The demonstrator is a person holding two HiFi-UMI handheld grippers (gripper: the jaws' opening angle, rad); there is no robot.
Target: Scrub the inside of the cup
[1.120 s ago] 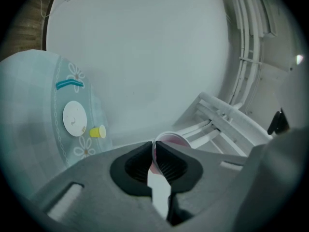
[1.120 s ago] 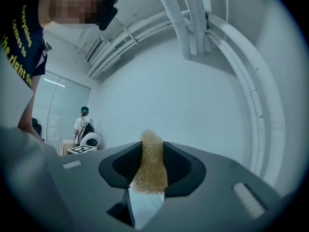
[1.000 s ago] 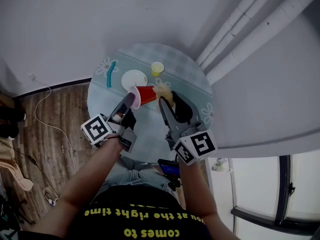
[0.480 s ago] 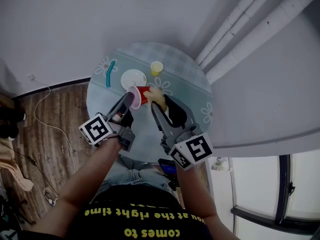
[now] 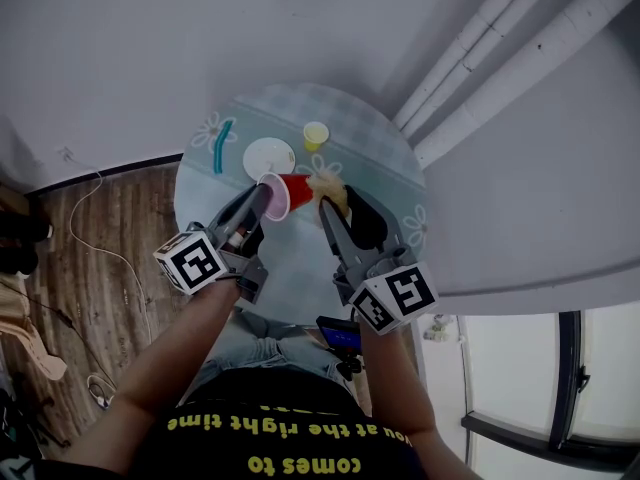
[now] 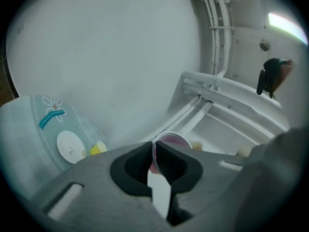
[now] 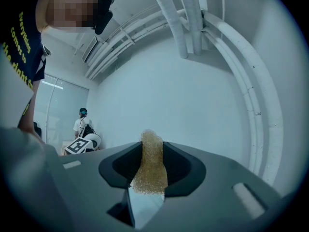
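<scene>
Clamps left gripper (image 6: 153, 153) on thin rim of cup (image 5: 292, 190), holding it sideways above table (image 5: 370, 143). Pinches sponge (image 7: 152, 163) in right gripper (image 7: 152, 151), just beside cup, outside it. Risks buckling or losing rim under scrubbing push; mouth seems turned from sponge, so may miss inside.
</scene>
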